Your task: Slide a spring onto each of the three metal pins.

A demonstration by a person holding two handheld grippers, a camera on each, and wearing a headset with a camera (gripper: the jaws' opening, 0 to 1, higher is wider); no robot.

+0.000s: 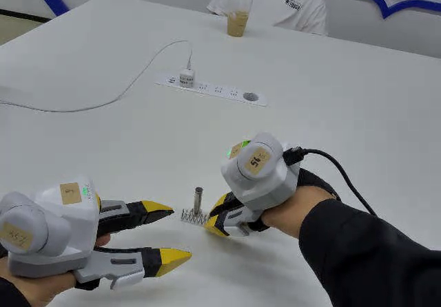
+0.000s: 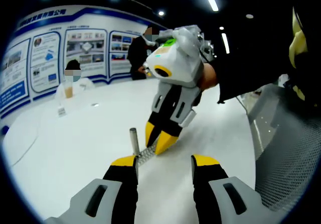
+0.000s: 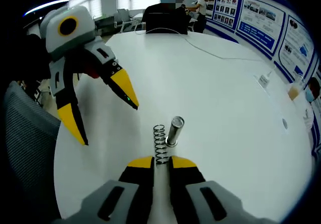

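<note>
Found the left tongs [image 1: 169, 233] gaping wide, holding nothing, low over the white table [image 1: 331, 100]. Just ahead of their tips, saw one metal pin [image 1: 198, 199] standing upright, with a spring [image 1: 193, 216] lying flat right beside its foot. Further right, noted the right tongs [image 1: 213, 219] nearly closed, seemingly pinching the spring's near end, tips down at the table. Beyond both tongs, spotted a power strip [image 1: 210, 89] and a cup [image 1: 239, 11].
</note>
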